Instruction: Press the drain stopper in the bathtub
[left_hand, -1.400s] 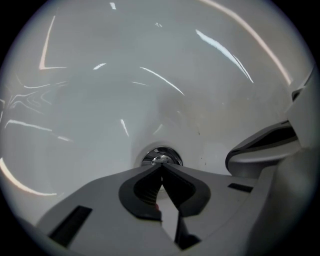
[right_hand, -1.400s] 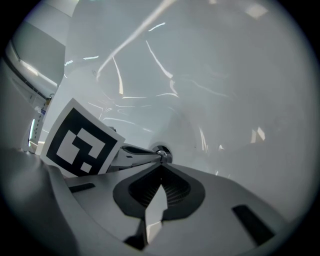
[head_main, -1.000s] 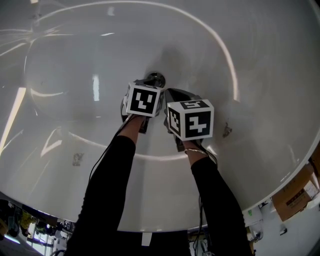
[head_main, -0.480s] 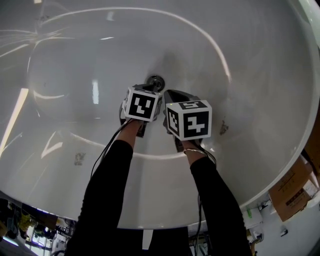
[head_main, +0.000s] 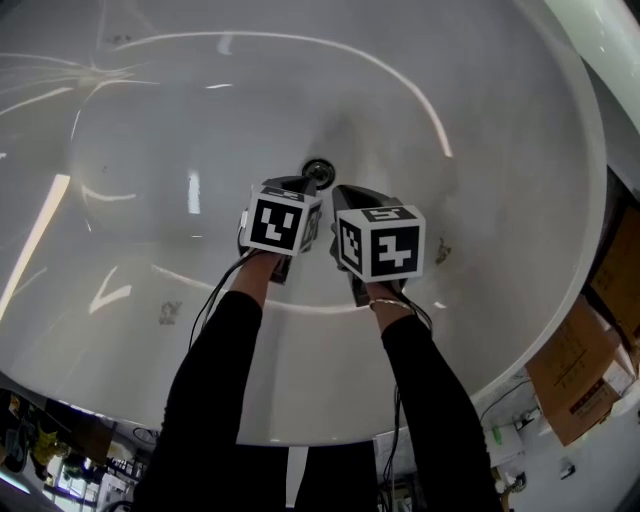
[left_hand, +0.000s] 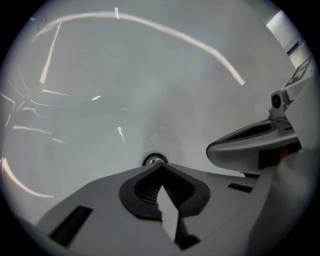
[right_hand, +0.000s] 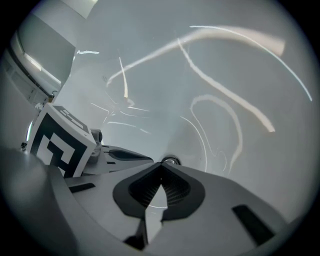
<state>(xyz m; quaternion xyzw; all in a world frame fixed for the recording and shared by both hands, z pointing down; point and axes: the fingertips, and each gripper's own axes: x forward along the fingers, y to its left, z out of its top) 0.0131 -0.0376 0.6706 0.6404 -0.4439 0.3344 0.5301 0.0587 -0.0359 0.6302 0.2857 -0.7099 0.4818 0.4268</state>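
Mid-floor of the bathtub (head_main: 505, 250), left gripper (left_hand: 160, 168) is clenched empty with its tips near the drain stopper (head_main: 318, 170), right gripper (right_hand: 161, 165) just beside it clenched empty too, both probably shut to make a blunt tip for pressing.
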